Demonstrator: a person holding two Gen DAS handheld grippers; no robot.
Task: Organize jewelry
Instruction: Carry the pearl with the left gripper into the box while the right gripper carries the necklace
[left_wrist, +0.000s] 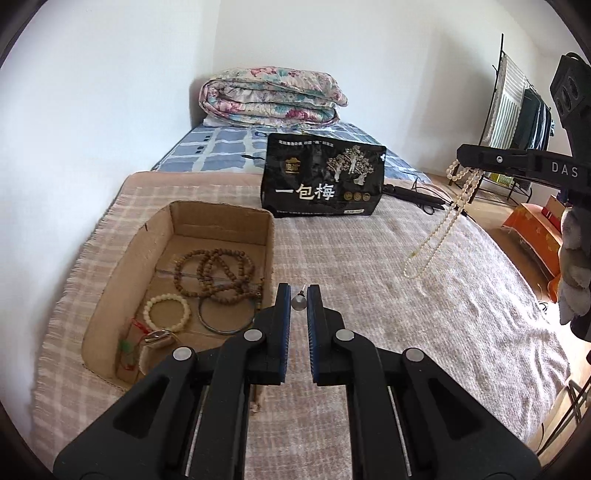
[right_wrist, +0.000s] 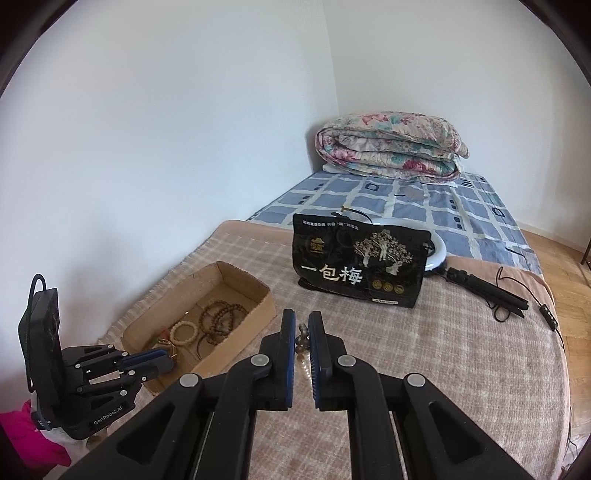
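Only the left wrist view shows the pale bead necklace dangling, pinched in the "DAS"-marked right tool; the left tool pinches a small stud.

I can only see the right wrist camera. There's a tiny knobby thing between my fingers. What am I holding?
Observer: The right gripper is pinching a white bead necklace, which dangles in a long loop.
Operator: Is it over the box?
Observer: No, it hangs over the blanket, well to the right of the cardboard box.
Operator: What's my other hand got?
Observer: Between the fingertips of the left gripper sits a small silver charm.
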